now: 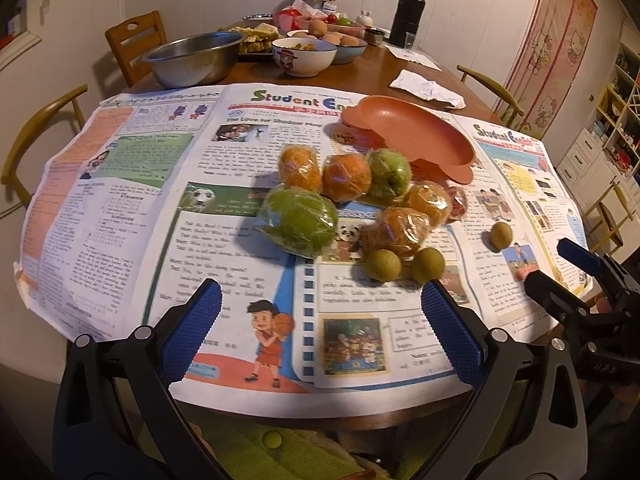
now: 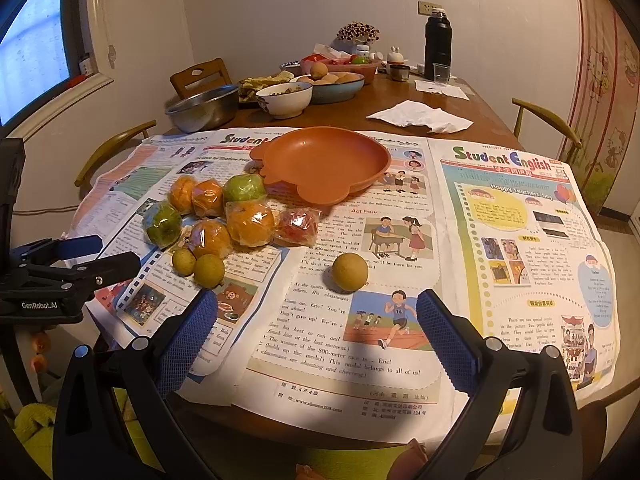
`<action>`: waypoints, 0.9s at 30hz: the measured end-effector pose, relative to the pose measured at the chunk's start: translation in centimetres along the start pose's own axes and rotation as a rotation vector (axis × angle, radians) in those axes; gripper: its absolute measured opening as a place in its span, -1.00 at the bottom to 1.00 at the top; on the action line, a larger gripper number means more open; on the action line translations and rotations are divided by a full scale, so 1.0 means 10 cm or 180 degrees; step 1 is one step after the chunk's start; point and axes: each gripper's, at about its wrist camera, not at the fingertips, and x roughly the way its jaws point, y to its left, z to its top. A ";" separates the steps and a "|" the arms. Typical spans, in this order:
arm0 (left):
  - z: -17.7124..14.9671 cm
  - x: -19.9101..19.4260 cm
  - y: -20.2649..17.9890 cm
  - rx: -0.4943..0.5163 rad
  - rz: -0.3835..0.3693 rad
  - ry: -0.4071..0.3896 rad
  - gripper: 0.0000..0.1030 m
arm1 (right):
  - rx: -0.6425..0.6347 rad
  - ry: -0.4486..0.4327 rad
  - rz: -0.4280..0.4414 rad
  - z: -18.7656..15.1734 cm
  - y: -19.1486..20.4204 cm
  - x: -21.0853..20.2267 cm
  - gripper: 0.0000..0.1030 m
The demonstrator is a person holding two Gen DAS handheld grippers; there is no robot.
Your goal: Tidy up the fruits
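Left wrist view: I read the left tongs (image 1: 320, 324) spread wide, gripping nothing, above the newspaper (image 1: 160, 208) on the tabletop (image 2: 400, 100). Wrapped fruits (image 1: 348, 196) cluster beside the orange plate (image 1: 420, 136). Right tongs (image 2: 316, 336) likewise gape empty; one small brown fruit (image 2: 349, 271) lies apart, just ahead of them.

**Fruit count on the newspaper**

- wrapped oranges: 4 (image 2: 182, 194) (image 2: 207, 197) (image 2: 250, 223) (image 2: 209, 239)
- wrapped green apples: 2 (image 2: 244, 188) (image 2: 163, 224)
- wrapped red fruit: 1 (image 2: 297, 225)
- small round yellow-brown fruits: 3 (image 2: 183, 261) (image 2: 209, 271) (image 2: 349, 271)
- orange plate: 1 (image 2: 320, 164)
- newspaper sheets: at least 2 (image 2: 380, 340) (image 2: 532, 264)
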 end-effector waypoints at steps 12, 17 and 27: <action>0.05 0.11 0.25 -0.0121 -0.0049 -0.0054 0.83 | 0.0001 0.0080 0.0016 0.00 -0.05 0.08 0.92; 0.08 0.21 0.30 -0.0132 -0.0027 -0.0008 0.83 | -0.0021 0.0122 0.0017 0.02 -0.08 0.13 0.92; 0.20 0.31 0.28 0.0064 -0.0027 -0.0060 0.69 | 0.0014 0.0225 -0.0034 0.10 -0.25 0.30 0.91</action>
